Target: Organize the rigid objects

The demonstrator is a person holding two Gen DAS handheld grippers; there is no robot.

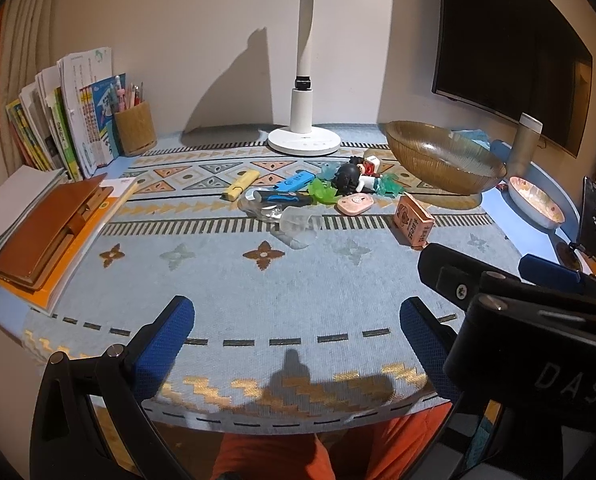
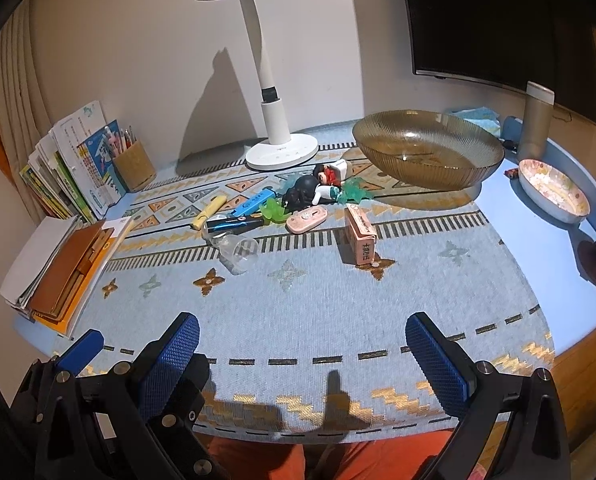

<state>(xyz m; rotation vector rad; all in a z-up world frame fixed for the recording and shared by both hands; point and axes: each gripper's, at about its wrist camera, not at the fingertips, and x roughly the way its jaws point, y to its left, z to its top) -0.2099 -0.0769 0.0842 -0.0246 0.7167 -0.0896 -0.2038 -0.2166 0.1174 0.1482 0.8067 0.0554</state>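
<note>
A pile of small objects lies mid-table: a yellow highlighter (image 1: 240, 185) (image 2: 208, 211), a blue stick (image 1: 293, 181) (image 2: 253, 202), a dark blue pen (image 1: 281, 198) (image 2: 233, 222), a clear plastic cup (image 1: 298, 226) (image 2: 239, 255) on its side, a black-haired figurine (image 1: 354, 178) (image 2: 310, 192), green leafy pieces (image 1: 322, 193) (image 2: 273, 212), a pink case (image 1: 354, 203) (image 2: 307, 219) and a pink box (image 1: 413, 220) (image 2: 360, 234). An amber glass bowl (image 1: 444, 160) (image 2: 428, 151) stands behind them, empty. My left gripper (image 1: 298, 332) and right gripper (image 2: 302, 354) are open and empty, over the table's near edge.
A white desk lamp (image 1: 304, 136) (image 2: 281, 148) stands at the back. Books and a pencil holder (image 1: 135, 128) (image 2: 134, 168) are at the left, notebooks (image 1: 53, 228) (image 2: 71, 268) in front of them. A small pink dish (image 1: 536, 198) (image 2: 554, 190), a tan cylinder (image 1: 526, 148) (image 2: 536, 124) and a phone on a stand (image 1: 590, 216) are at the right.
</note>
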